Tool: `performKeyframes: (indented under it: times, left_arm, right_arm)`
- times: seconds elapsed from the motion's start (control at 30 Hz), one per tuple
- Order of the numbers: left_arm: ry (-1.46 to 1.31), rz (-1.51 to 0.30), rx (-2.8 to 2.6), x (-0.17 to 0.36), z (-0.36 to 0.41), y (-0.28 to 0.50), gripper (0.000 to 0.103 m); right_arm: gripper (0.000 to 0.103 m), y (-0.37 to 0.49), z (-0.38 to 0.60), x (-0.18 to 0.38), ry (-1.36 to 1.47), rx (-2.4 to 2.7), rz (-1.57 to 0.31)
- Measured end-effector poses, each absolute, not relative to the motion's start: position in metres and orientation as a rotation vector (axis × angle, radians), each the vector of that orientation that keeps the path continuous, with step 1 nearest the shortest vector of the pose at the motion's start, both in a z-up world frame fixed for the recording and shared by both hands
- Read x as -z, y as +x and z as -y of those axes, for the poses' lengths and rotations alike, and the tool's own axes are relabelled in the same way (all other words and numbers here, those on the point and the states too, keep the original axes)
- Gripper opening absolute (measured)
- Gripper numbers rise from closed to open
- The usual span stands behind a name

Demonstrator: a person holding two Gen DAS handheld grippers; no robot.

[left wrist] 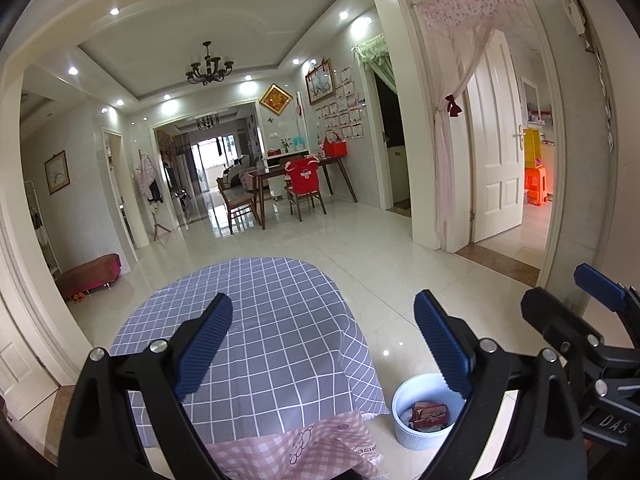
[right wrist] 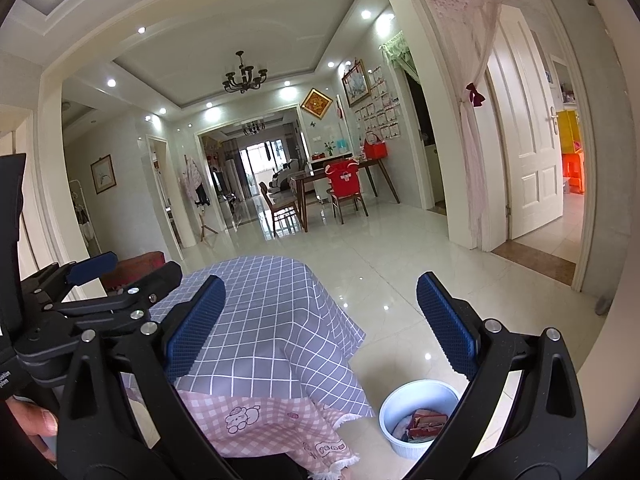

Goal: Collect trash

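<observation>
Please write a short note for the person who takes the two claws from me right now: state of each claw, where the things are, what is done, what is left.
Left claw: open, empty, held above the table with the grey checked cloth.
Right claw: open, empty, beside the left one, over the same table.
White bin: on the floor at the table's right, already holding red wrappers and some pale scraps.
Done: trash is in the bin; no trash shows on the visible tabletop.
Left: check the near table edge and the floor, which both claws hide, for anything missed.
</observation>
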State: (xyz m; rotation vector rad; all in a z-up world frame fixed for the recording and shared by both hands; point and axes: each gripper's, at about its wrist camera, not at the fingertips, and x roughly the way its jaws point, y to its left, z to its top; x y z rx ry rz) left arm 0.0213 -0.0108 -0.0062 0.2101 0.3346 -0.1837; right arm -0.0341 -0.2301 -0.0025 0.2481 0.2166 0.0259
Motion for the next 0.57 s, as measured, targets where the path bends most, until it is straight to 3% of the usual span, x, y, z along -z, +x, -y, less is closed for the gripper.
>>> performKeyframes:
  times: [0.57]
  left_arm:
    - [0.163,-0.458,0.187,0.033,-0.037,0.114,0.091]
  right_arm:
    - [0.094,0.047,0.185,0.017,0.212,-0.011,-0.346]
